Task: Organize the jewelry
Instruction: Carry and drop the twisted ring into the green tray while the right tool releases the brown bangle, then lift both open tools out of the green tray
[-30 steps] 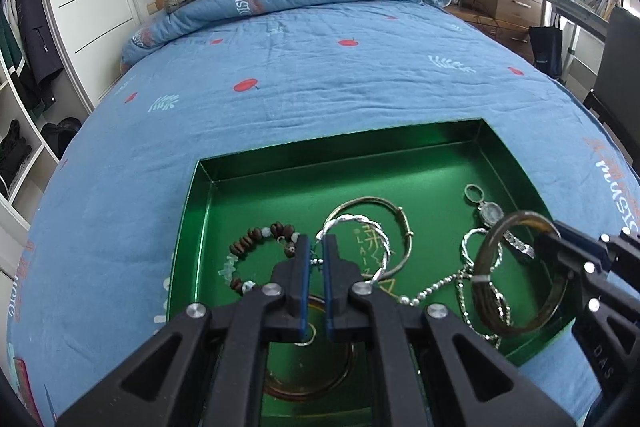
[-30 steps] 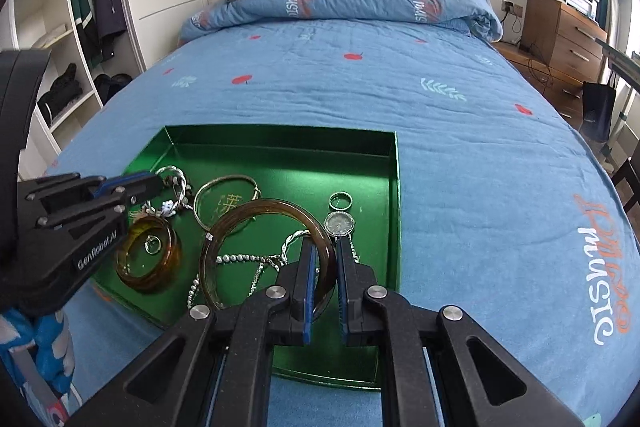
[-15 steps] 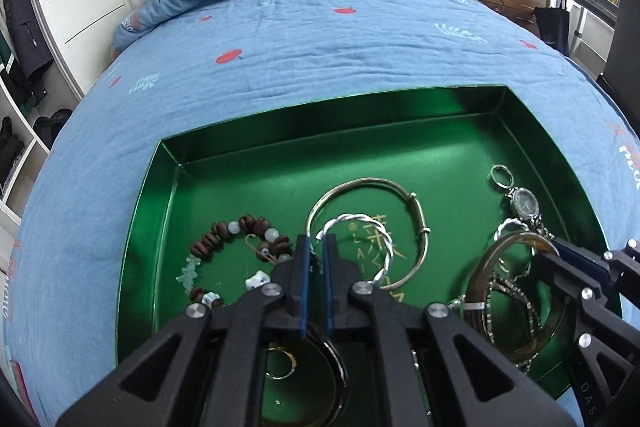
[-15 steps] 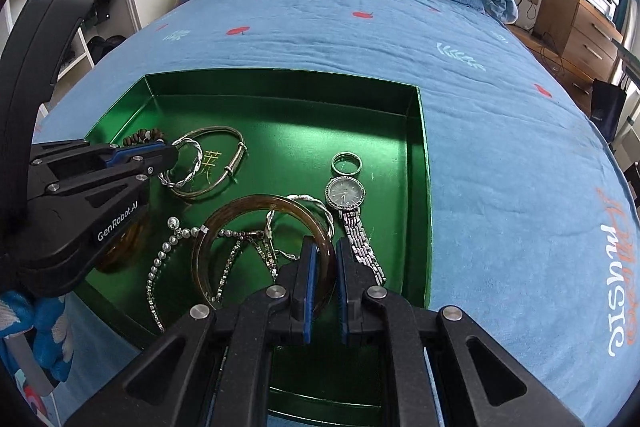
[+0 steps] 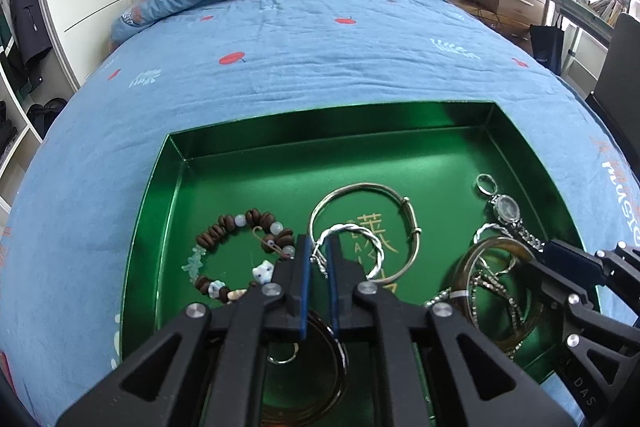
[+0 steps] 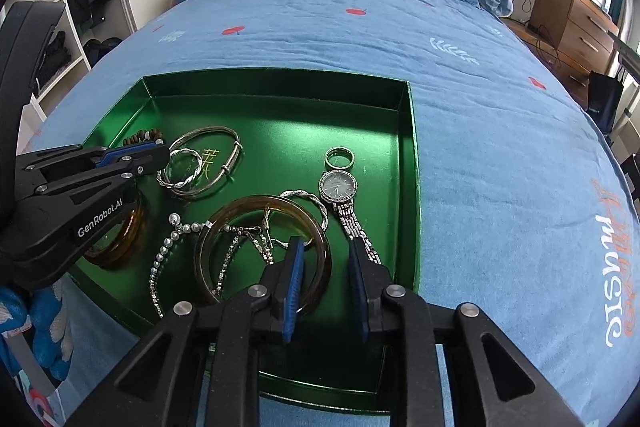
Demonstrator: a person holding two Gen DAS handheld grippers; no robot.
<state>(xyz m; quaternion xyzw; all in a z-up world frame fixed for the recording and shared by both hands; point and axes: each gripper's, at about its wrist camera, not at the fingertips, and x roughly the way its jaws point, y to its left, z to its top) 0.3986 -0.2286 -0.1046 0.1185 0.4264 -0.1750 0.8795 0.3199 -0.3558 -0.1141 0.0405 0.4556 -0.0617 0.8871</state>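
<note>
A twisted silver bangle is sitting pinched in the left gripper's narrow fingers, while the right gripper's fingers are gaping wide over the green metal tray.

Green tray, left gripper pinching twisted bangle

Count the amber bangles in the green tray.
2 amber bangles. One lies by the right gripper; the other sits partly under the left gripper. More may be hidden.
</note>
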